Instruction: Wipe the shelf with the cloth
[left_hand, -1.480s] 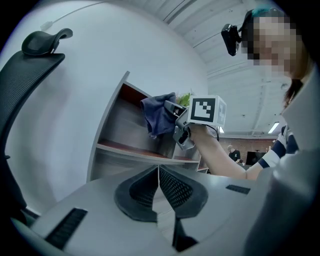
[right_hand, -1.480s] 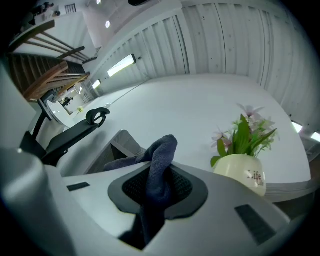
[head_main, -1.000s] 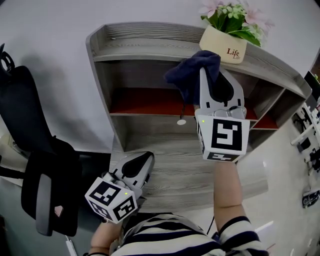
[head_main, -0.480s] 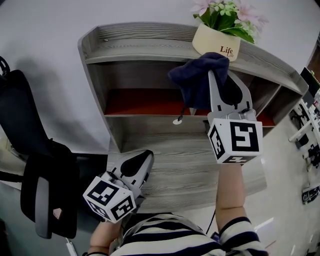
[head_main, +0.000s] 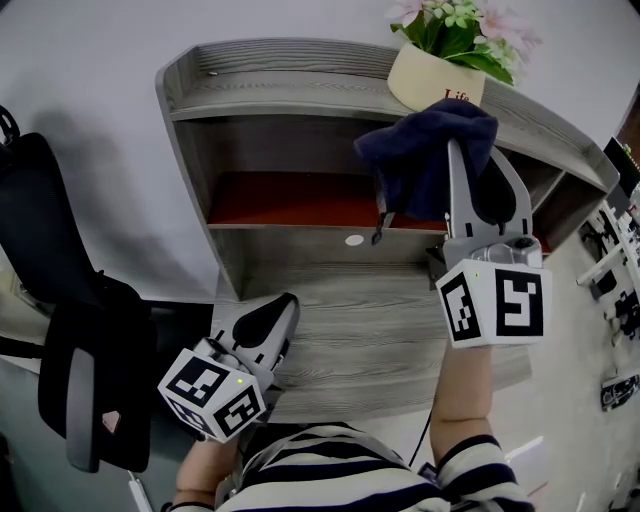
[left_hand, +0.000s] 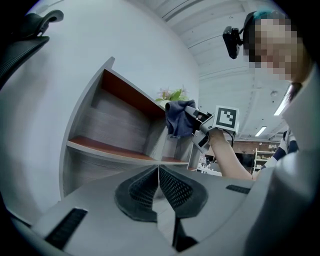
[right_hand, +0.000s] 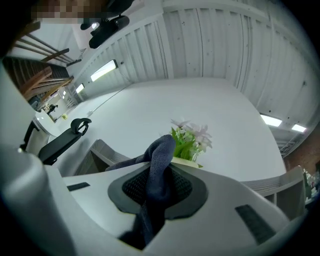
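A grey wooden shelf unit (head_main: 300, 95) stands on the desk against the white wall, with a red-lined compartment below its top board. My right gripper (head_main: 470, 165) is raised in front of the top board, shut on a dark blue cloth (head_main: 420, 155) that bunches over its tips and hangs down. In the right gripper view the cloth (right_hand: 157, 175) is pinched between the jaws. My left gripper (head_main: 262, 325) rests low over the desk (head_main: 380, 340), its jaws closed with nothing between them; in the left gripper view its tips (left_hand: 158, 187) meet.
A cream pot of pink flowers (head_main: 440, 70) stands on the top board just behind the cloth. A black office chair (head_main: 70, 330) sits to the left of the desk. The shelf (left_hand: 115, 145) and the cloth (left_hand: 179, 119) show in the left gripper view.
My right gripper has moved to the right and slightly up with the cloth, nearer the flower pot. My left gripper has barely shifted.
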